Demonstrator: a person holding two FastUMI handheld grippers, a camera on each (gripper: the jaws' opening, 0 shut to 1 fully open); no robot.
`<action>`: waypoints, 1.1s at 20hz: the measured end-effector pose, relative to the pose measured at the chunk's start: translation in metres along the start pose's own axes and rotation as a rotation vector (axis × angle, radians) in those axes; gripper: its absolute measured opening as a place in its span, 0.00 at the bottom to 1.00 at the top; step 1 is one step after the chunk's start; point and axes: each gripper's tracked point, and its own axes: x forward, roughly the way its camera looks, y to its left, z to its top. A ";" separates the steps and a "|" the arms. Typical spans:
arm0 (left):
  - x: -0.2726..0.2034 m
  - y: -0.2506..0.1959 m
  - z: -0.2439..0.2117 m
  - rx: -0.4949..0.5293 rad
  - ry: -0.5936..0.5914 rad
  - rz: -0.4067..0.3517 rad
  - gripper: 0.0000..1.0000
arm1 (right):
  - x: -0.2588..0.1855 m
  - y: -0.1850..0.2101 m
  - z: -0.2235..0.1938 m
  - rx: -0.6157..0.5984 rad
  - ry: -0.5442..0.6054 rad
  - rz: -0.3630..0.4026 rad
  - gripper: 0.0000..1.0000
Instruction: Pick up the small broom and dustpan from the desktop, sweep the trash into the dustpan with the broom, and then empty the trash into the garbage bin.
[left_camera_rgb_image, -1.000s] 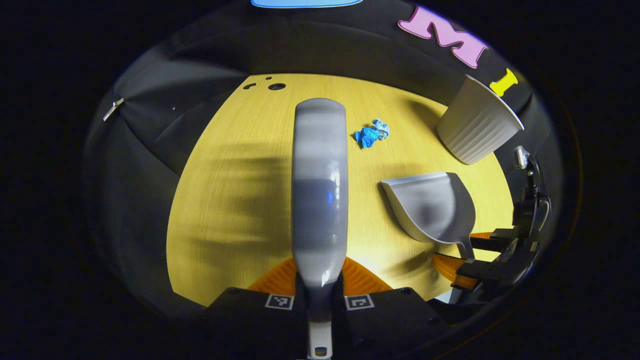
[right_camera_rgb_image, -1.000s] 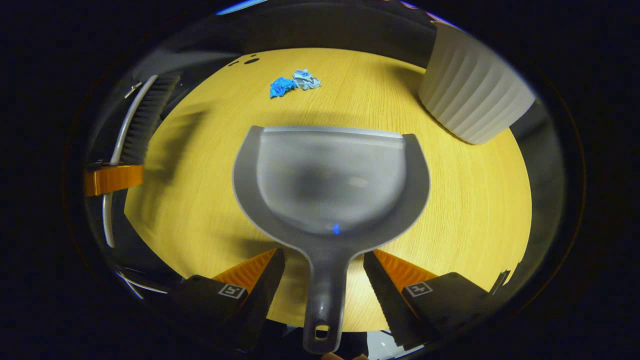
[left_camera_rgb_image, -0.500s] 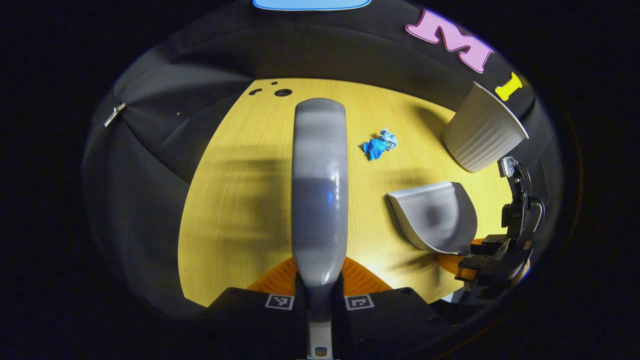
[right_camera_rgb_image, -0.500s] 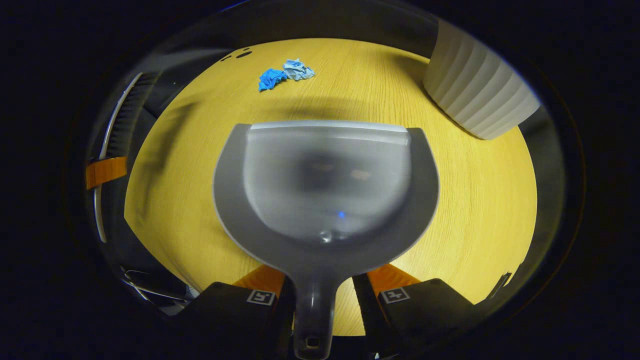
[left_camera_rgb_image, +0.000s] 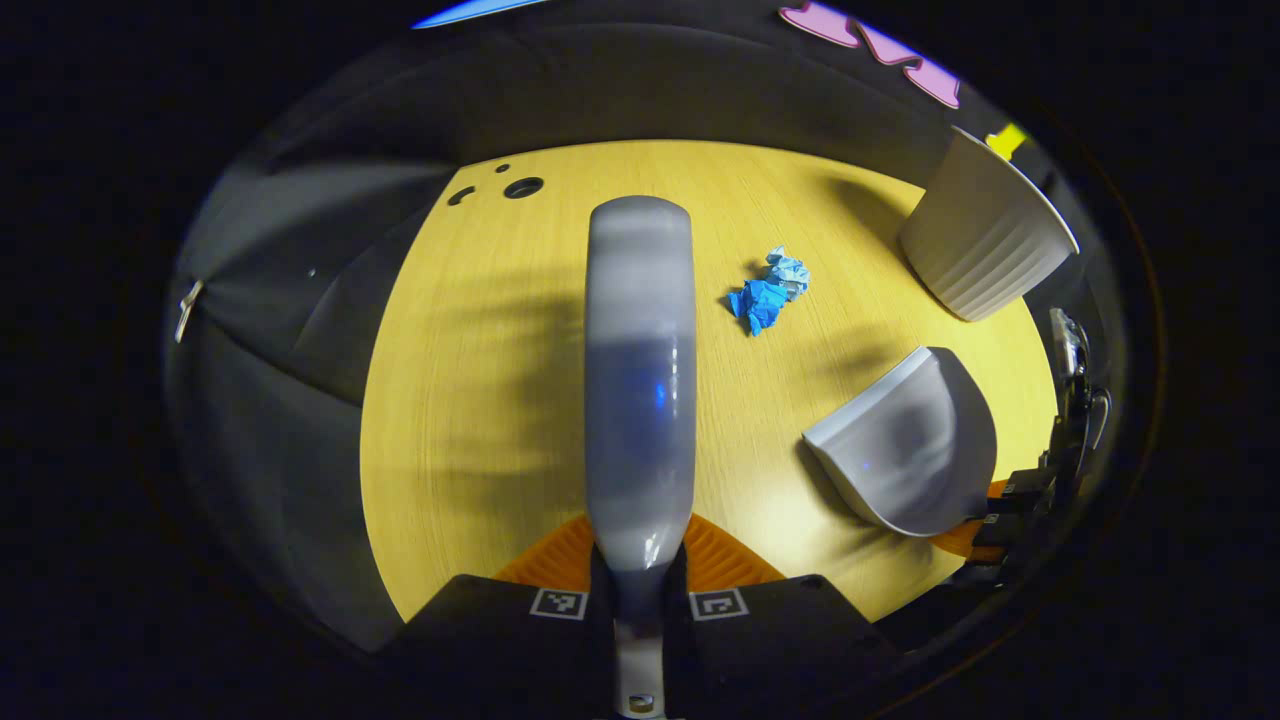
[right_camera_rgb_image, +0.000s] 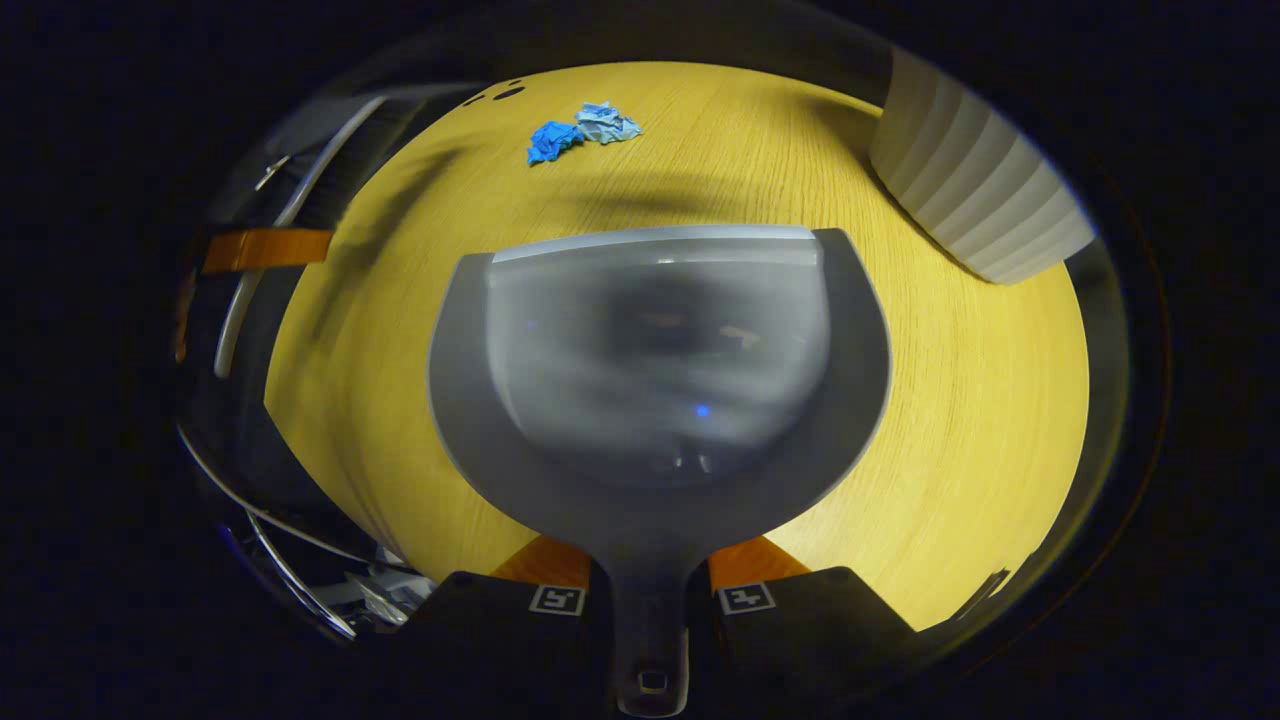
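Observation:
My left gripper (left_camera_rgb_image: 640, 585) is shut on the handle of the small grey broom (left_camera_rgb_image: 638, 380), which points forward above the wooden desktop (left_camera_rgb_image: 480, 400). The grey dustpan (right_camera_rgb_image: 655, 370) hangs lifted off the desk, its handle clamped in my right gripper (right_camera_rgb_image: 648, 590). In the left gripper view the dustpan (left_camera_rgb_image: 910, 455) hangs tilted at the right, with the right gripper (left_camera_rgb_image: 1010, 510) behind it. Crumpled blue paper trash (left_camera_rgb_image: 768, 293) lies on the desk beyond both tools; it is at the far left (right_camera_rgb_image: 580, 130) in the right gripper view. The broom's bristles (right_camera_rgb_image: 330, 180) show at that view's left.
A white ribbed garbage bin (left_camera_rgb_image: 985, 240) stands at the desk's far right corner, seen close at the upper right (right_camera_rgb_image: 975, 190) in the right gripper view. Small holes (left_camera_rgb_image: 510, 188) mark the desk's far left corner. Black cloth walls surround the desk.
My right gripper shut on the dustpan's handle and lifted the pan off the desk, tilting it. The broom stays held in my left gripper, which shifted slightly.

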 end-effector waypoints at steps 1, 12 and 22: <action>0.006 0.000 0.006 0.018 0.010 -0.004 0.23 | -0.004 -0.002 -0.001 -0.004 0.000 0.010 0.25; 0.084 -0.004 0.080 0.321 0.116 0.060 0.23 | -0.028 -0.037 -0.009 -0.004 0.000 0.032 0.33; 0.099 -0.049 0.106 0.730 0.189 0.033 0.23 | -0.029 -0.052 -0.007 -0.022 -0.001 0.006 0.33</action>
